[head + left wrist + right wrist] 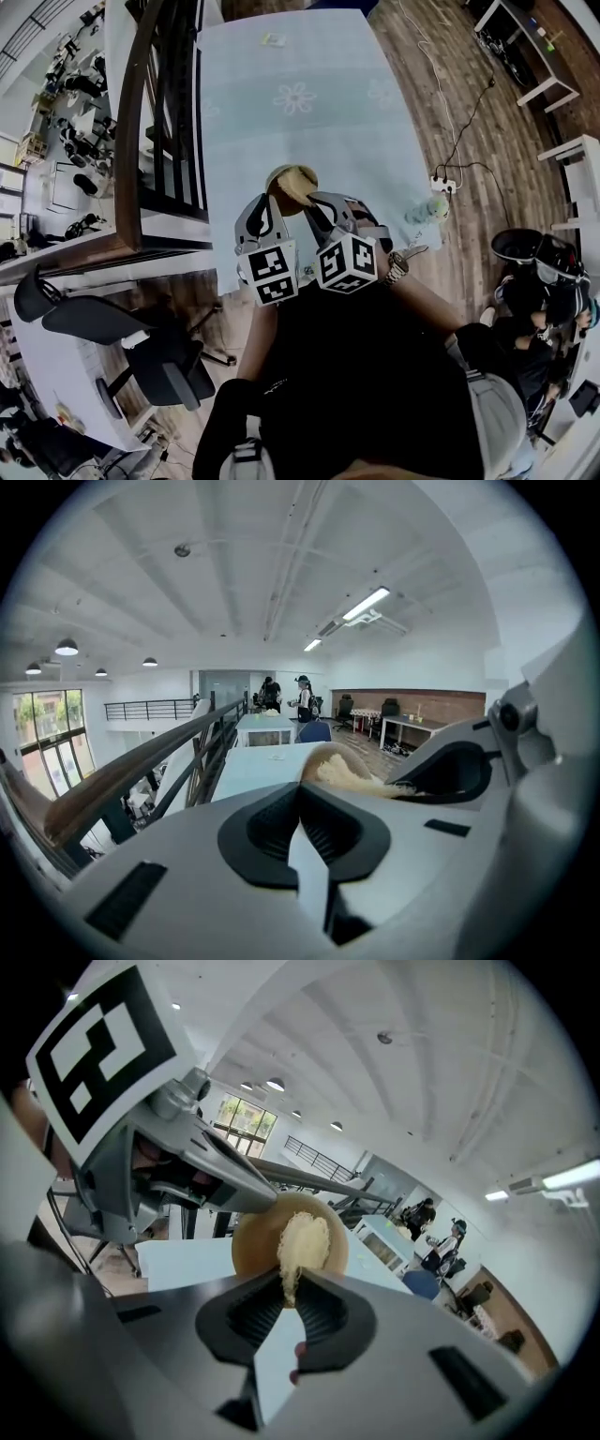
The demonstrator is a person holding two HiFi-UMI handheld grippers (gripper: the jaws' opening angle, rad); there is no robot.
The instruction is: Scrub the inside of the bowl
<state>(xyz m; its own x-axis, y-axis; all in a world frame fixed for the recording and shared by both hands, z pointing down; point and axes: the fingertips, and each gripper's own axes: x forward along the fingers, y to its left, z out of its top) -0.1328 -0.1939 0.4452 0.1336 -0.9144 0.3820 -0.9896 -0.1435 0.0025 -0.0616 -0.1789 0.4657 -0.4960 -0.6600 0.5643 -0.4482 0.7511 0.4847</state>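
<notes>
A tan wooden bowl [286,178] is held up off the table, tipped on its side, open side toward the right gripper. My left gripper [270,195] is shut on the bowl's rim; in the left gripper view the rim [314,757] shows just past the closed jaws [300,803]. My right gripper [314,200] is shut on a pale fibrous scrubber [302,1239], which presses against the inside of the bowl [248,1241]. In the left gripper view the scrubber [349,777] lies between the bowl and the right gripper's grey body [459,771]. The two grippers are close side by side.
Below the grippers is a table with a pale green flowered cloth [300,94]. A dark railing [159,122] runs along its left side. A bottle [427,211] stands at the table's right edge, a small item [273,39] at its far end. A black office chair [141,347] stands lower left.
</notes>
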